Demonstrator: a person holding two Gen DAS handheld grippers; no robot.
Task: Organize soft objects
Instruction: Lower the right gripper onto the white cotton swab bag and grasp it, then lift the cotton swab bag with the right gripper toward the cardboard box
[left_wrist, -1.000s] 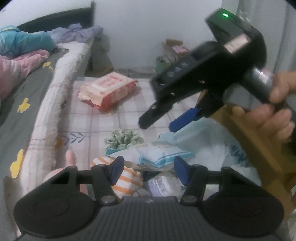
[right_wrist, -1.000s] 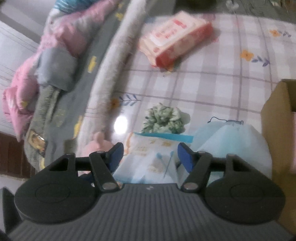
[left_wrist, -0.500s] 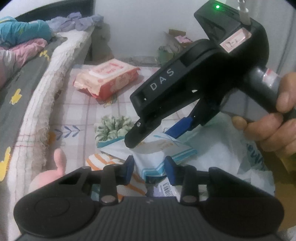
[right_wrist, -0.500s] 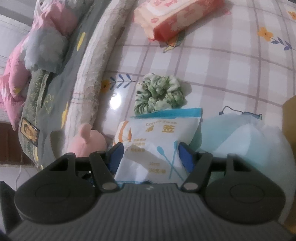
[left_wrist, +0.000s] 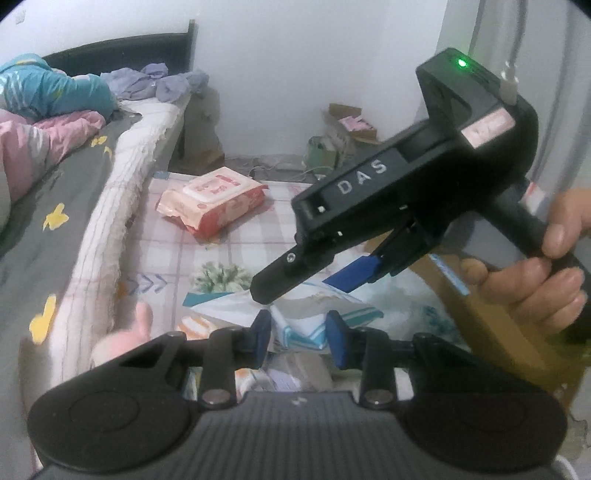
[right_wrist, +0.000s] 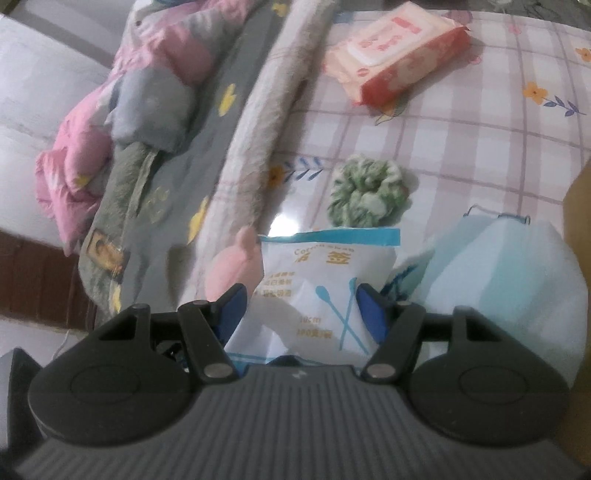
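Note:
A white cotton swab bag (right_wrist: 314, 280) with teal bands hangs crumpled between the blue pads of my right gripper (right_wrist: 303, 299), which is shut on it. In the left wrist view the right gripper (left_wrist: 299, 291) reaches in from the upper right, held by a hand (left_wrist: 535, 280). My left gripper (left_wrist: 299, 332) has the near end of the same bag (left_wrist: 295, 330) between its pads. Its jaws are still closing and touch the bag's sides. On the plaid mat lie a green scrunchie (right_wrist: 369, 195), a pink plush toy (right_wrist: 236, 266) and an orange-striped item (left_wrist: 195, 326).
A red and pink wet wipes pack (left_wrist: 212, 199) lies farther back on the mat (right_wrist: 480, 122). A pale blue plastic bag (right_wrist: 498, 269) sits to the right, against a cardboard box (left_wrist: 491, 325). A bed (left_wrist: 55, 206) with a grey sheet runs along the left.
The left jaws have narrowed around the near end of the swab bag. The right gripper has lifted the bag off the mat, and it now hides the orange-striped item in the right wrist view.

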